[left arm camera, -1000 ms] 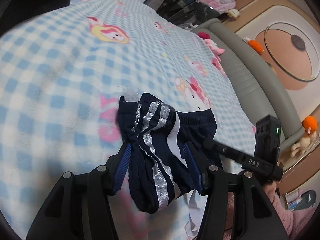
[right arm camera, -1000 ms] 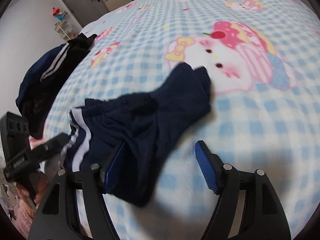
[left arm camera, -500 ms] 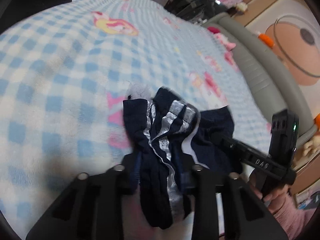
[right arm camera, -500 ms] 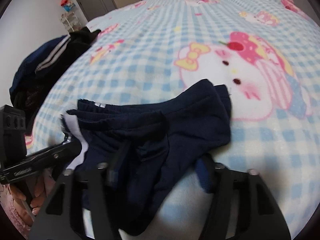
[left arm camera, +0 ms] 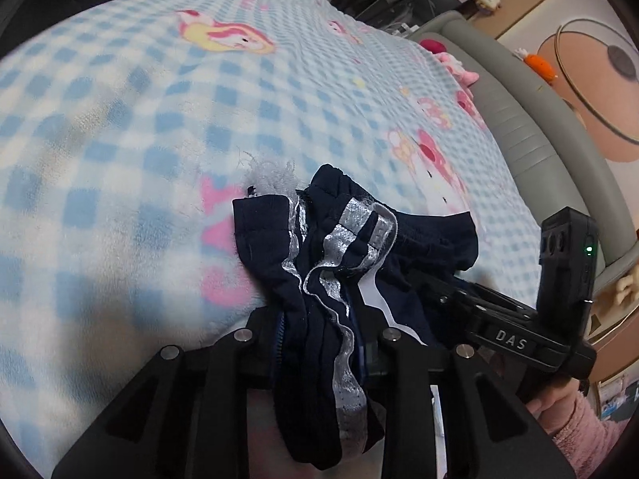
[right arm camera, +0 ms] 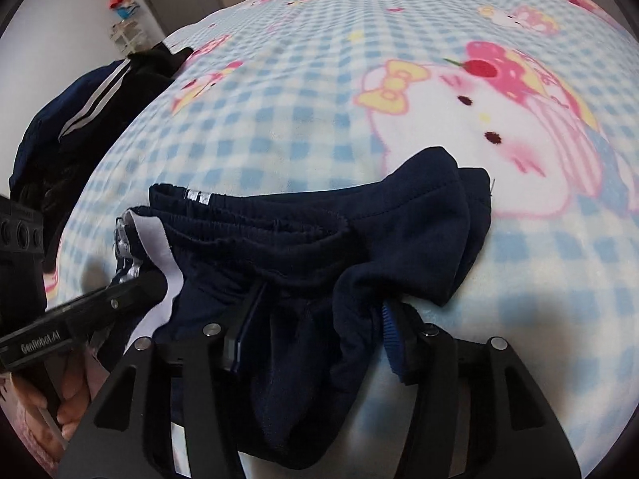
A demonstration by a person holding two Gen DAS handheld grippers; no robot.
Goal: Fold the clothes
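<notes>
The navy garment [left arm camera: 319, 279] is being pinched by the left tool [left arm camera: 319, 343], jaws easing apart. Its other bunch is being gripped by the opening right tool [right arm camera: 315, 319] on the bed [right arm camera: 319, 99].

garment [left arm camera: 275, 247]: navy matt cloth, shiny silver stripes | blanket [left arm camera: 120, 127]: fuzzy fleece | tools: matt black plastic

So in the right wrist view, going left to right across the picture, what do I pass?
Left gripper → dark striped clothes pile at the blanket's far left edge → navy garment bunched between the right gripper's opening fingers → cartoon cat print on the checked blanket.
</notes>
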